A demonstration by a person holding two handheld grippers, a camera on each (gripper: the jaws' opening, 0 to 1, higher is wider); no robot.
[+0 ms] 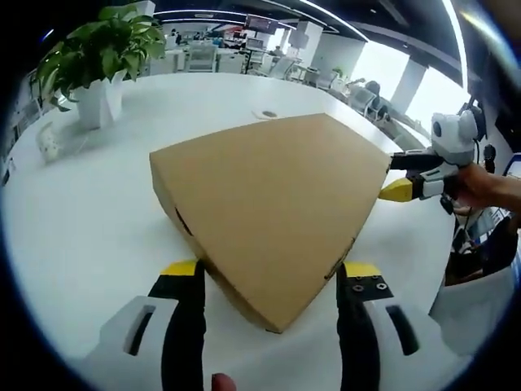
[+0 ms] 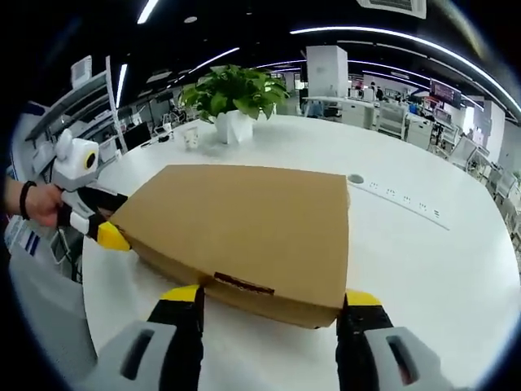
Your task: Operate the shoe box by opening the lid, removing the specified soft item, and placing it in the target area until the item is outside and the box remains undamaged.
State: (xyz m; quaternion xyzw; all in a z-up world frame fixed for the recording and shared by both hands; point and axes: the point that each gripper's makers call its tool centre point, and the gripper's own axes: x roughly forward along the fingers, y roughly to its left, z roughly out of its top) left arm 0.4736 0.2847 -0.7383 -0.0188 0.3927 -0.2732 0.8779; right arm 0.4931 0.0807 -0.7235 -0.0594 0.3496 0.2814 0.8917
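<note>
Shoe box, lid shut, lying mid-desk, clear of edges. Left claw spread wide astride a corner, empty. Right claw equally wide at the front wall, seemingly readying to lift the lid.

Shoe box on table, potted plant behind it, tongs at opposite corners

One shoe box, one potted plant, two hand-held grippers.
</note>
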